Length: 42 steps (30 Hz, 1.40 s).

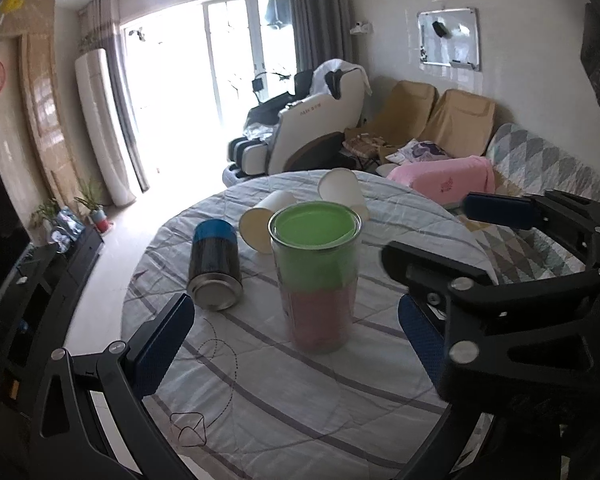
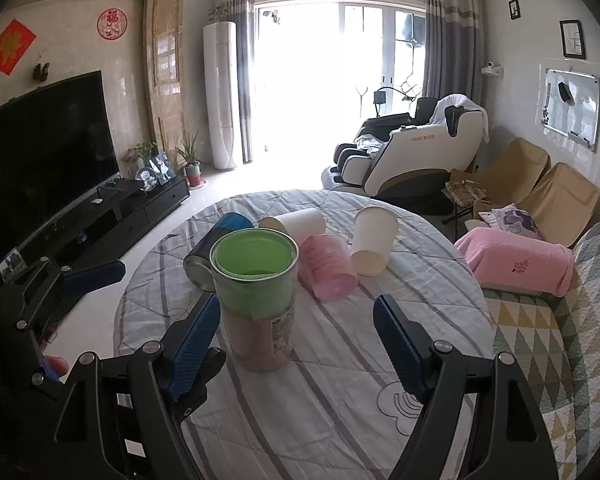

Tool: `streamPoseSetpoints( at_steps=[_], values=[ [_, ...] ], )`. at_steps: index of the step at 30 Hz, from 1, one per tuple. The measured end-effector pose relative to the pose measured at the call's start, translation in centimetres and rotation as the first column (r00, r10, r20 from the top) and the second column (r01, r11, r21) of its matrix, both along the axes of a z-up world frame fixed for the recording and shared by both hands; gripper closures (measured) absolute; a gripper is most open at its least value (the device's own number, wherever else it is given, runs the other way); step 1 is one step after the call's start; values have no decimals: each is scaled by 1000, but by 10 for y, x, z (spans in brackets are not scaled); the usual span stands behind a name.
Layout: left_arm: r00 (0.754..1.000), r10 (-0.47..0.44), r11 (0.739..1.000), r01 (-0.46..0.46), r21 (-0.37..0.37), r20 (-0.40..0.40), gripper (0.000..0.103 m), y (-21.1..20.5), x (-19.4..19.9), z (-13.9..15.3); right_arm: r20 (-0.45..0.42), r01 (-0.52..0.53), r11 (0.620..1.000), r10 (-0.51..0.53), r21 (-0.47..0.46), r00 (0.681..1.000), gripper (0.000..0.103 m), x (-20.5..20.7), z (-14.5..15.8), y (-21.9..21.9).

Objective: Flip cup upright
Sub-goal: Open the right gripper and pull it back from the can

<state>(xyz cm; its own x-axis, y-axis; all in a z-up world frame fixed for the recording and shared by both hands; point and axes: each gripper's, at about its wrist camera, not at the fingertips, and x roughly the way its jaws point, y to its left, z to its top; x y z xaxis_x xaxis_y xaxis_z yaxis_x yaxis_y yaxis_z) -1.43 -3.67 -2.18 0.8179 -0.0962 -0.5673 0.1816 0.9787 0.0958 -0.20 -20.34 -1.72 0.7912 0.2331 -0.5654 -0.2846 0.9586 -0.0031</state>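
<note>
A: Which step is running?

B: The green-and-pink tumbler (image 1: pixel 315 276) is standing upright between the spread fingers of the left tool (image 1: pixel 296 340), touching neither. The right tool (image 2: pixel 296 344) is also gaping, with the tumbler just inside its left finger. That one looks done.

A: And next?

B: Beyond the tools, the blue-capped steel cup (image 1: pixel 214 266), the pink cup (image 2: pixel 328 266) and two white paper cups (image 2: pixel 374 246) are lying on the quilted surface (image 1: pixel 260 392). I'd judge the nearest needs gripping across its side, then turning.
</note>
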Motion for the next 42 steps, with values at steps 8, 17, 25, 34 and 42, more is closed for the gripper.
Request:
streamPoseSetpoints(
  at_steps=[8,17,25,34,42],
  values=[
    [999,18,1000,-18,14,37,0,-7,-9,13,15,23,999,-24,25,1000,23,-5,11,-25],
    [998,21,1000,-22,18,52,0,-10,-13,20,2,35,999,-35,23,999,23,0,10,-38],
    [1000,-16,1000,16,-5,-6,0,3,-5,19,-41,31,999,-31,3,999,23,13,3,-43],
    [994,74,992,-81,-92,-78,0,78,20,32,-88,28,1000,-28,7,996,23,29,-2,-42],
    [989,69,995,-78,-70,-130,0,95,62,37,-99,36,999,-36,6,994,23,50,9,-25]
  ],
)
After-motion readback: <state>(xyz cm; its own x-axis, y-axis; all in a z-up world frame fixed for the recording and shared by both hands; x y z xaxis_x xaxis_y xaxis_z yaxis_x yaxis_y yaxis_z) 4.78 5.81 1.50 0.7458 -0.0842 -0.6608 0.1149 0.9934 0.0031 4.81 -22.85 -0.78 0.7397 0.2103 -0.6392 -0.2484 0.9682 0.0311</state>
